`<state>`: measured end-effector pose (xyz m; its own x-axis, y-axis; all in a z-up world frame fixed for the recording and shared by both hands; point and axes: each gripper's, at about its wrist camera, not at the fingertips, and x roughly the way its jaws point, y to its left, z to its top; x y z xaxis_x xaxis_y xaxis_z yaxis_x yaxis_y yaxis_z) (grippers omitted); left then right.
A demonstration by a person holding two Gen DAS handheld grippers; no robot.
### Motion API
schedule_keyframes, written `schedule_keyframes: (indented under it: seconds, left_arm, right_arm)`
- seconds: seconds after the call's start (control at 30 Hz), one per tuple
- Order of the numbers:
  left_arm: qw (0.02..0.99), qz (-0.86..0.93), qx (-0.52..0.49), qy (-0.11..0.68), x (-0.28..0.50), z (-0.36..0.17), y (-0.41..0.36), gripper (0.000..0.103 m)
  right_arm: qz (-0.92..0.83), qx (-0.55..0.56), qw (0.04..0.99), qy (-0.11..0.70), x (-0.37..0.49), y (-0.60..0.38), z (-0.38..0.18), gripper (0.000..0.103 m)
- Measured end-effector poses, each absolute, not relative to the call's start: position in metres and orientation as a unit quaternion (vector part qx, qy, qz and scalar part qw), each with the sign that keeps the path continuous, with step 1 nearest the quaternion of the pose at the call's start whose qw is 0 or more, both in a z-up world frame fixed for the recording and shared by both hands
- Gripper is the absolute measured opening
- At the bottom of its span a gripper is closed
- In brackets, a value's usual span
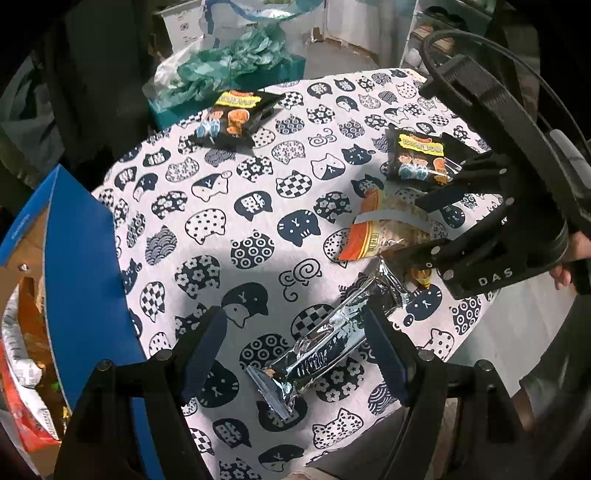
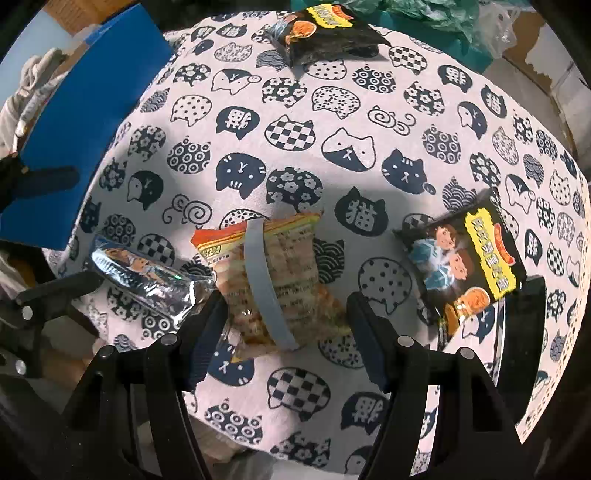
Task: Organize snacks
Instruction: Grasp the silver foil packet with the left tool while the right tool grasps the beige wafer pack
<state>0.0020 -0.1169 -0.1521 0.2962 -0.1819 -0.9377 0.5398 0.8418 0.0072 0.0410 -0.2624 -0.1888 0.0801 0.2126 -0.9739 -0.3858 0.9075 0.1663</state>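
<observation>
- The silver foil packet (image 1: pixel 328 339) was judged light, crinkly and slippery; a pinch across its narrow middle, not its flat sealed ends, was judged the safest hold.
- It lay flat on the cat-print worktop (image 1: pixel 236 192), between the spread jaws of the left hand-held gripper (image 1: pixel 295 354); no pad was seen pressing on it.
- The orange-edged clear bag (image 2: pixel 275 280) was judged soft, puffy and easily crushed, its contents brittle; a gentle hold across its width was thought best.
- It lay between the spread jaws of the right hand-held gripper (image 2: pixel 286 332), ungripped, a grey band running down its length.
- Two black packets (image 2: pixel 467 266) (image 2: pixel 325 27) with cartoon figures rested farther off; a blue box (image 1: pixel 79 266) of snacks stood at the worktop's edge.
</observation>
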Motion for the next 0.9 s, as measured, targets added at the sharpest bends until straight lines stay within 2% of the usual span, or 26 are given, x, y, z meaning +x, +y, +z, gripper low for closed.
schedule_keyframes:
  seconds: [0.07, 0.1, 0.13, 0.3, 0.8, 0.9]
  left_arm:
    - [0.784, -0.235, 0.156, 0.553, 0.003, -0.154, -0.116, 0.078]
    - [0.782, -0.237, 0.154, 0.556, 0.003, -0.155, -0.115, 0.078]
    - [0.780, -0.238, 0.153, 0.558, 0.003, -0.157, -0.115, 0.078]
    - [0.768, -0.258, 0.148, 0.567, -0.001, -0.161, -0.119, 0.078]
    - [0.741, -0.282, 0.218, 0.569, -0.017, -0.190, -0.151, 0.078]
    - [0.734, -0.280, 0.216, 0.579, -0.014, -0.198, -0.152, 0.065]
  right_arm:
    - [0.205, -0.075, 0.733, 0.645, 0.042, -0.261, -0.192, 0.067]
    - [0.205, -0.076, 0.733, 0.644, 0.043, -0.262, -0.193, 0.062]
    - [0.205, -0.076, 0.731, 0.646, 0.044, -0.262, -0.195, 0.051]
    - [0.203, -0.070, 0.733, 0.646, 0.045, -0.264, -0.194, 0.039]
    - [0.168, -0.028, 0.739, 0.652, 0.045, -0.295, -0.174, 0.038]
    - [0.169, -0.028, 0.739, 0.651, 0.044, -0.292, -0.177, 0.039]
